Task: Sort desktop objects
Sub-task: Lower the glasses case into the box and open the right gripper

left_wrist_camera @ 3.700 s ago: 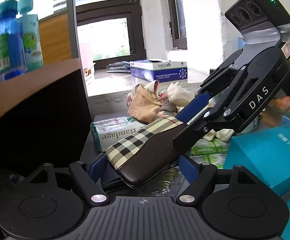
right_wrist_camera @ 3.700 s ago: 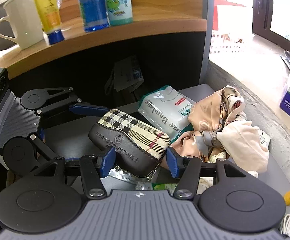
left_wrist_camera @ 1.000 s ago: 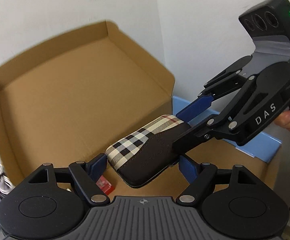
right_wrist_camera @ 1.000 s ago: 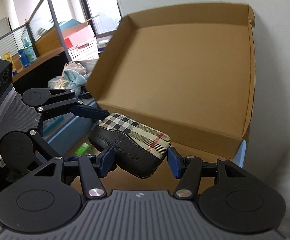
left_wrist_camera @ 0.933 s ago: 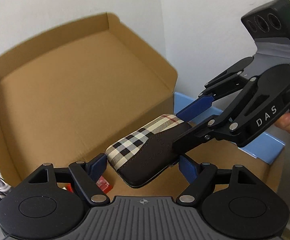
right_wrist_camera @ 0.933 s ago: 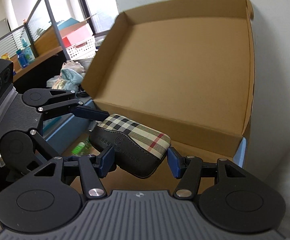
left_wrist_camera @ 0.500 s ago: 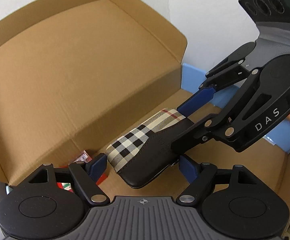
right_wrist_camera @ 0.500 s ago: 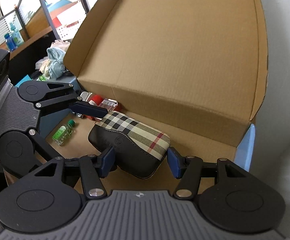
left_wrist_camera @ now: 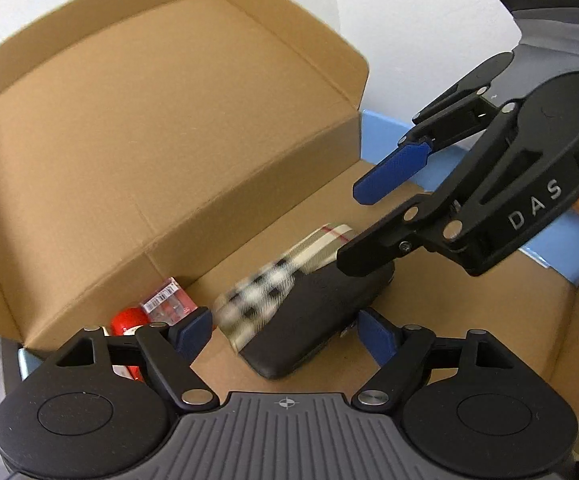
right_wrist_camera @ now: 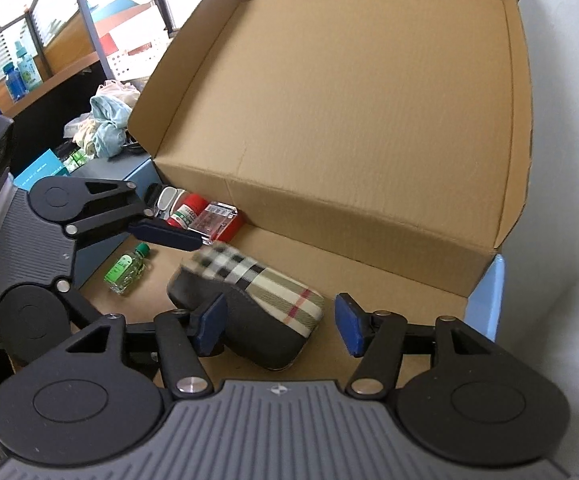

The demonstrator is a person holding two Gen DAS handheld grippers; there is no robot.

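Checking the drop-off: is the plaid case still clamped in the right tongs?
No: the right tongs stand open, with the plaid case lying in the cardboard box.

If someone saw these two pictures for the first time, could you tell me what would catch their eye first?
Probably the dark leather case with a beige plaid flap, blurred, low over the floor of the open brown cardboard box. The left gripper and right gripper flank its two ends; no pad presses on it, and the left jaws are opening. In the box's far corner lie a red-capped tube and a small green bottle.
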